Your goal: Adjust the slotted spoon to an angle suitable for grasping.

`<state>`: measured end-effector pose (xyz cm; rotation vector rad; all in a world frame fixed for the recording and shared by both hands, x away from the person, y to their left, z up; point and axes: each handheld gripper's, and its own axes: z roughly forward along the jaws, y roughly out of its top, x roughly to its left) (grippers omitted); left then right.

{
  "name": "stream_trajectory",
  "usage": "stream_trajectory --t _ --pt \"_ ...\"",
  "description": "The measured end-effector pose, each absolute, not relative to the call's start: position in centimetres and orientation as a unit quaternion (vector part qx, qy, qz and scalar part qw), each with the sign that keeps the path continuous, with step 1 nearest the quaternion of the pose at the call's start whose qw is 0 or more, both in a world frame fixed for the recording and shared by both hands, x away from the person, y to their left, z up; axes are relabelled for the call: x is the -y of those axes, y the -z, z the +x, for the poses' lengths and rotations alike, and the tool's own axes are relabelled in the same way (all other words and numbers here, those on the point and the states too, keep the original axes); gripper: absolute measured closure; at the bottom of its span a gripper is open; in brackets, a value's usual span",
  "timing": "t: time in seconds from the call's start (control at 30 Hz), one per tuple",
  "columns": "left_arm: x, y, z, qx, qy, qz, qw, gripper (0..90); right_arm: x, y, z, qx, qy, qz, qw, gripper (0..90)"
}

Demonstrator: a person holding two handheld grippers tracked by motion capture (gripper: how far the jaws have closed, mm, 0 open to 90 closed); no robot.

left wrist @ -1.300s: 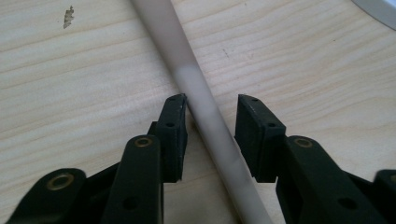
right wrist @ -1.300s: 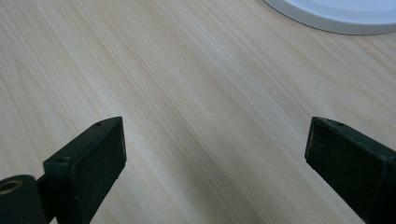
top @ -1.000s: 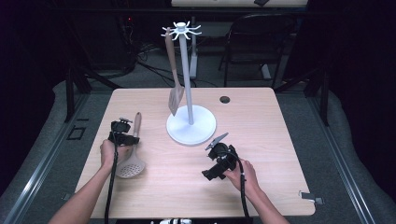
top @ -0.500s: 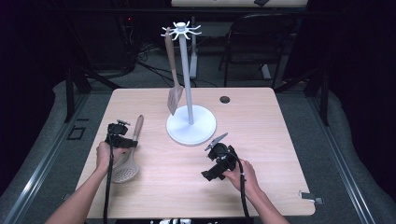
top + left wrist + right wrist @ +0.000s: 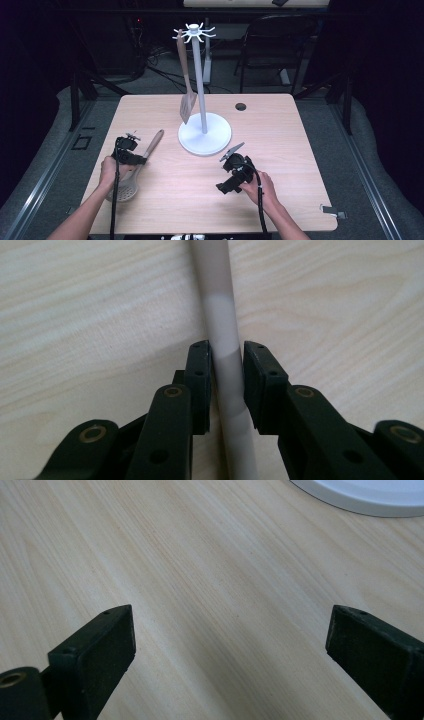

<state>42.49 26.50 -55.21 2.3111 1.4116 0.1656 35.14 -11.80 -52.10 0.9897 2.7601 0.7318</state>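
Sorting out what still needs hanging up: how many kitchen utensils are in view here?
2. A spatula hangs from the white stand; a slotted spoon lies on the table, its handle between the left gripper jaws.

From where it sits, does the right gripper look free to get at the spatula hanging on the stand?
Probably yes. The right gripper is open and empty over bare table, just beside the stand's base. The spatula hangs on the stand's far left side, so the pole partly stands between them.

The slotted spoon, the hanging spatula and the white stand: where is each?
slotted spoon (image 5: 150, 146): high view, wooden handle.
hanging spatula (image 5: 187, 104): high view, blade near the base.
white stand (image 5: 199, 75): high view, upright pole.
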Motion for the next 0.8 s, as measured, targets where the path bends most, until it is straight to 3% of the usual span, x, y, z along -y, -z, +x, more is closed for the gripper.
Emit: stream_trajectory --t 0.13,0.2,0.3,0.8 --pt "-26.5 55.1 42.6 -0.51 -0.057 0.832 0.21 73.5 11.7 52.2 35.2 -0.913 -0.241 0.325 0.058 5.3" --pt "-26.4 55.0 42.9 -0.515 -0.059 0.829 0.212 64.7 11.7 52.2 35.2 -0.913 -0.241 0.325 0.058 5.3" --pt "-26.1 54.8 43.3 -0.515 -0.06 0.826 0.219 62.1 11.7 52.3 35.3 -0.913 -0.24 0.325 0.057 5.3" --pt "-24.4 55.2 45.2 -0.513 -0.066 0.837 0.181 68.8 11.8 52.2 35.3 -0.911 -0.245 0.327 0.058 5.4"
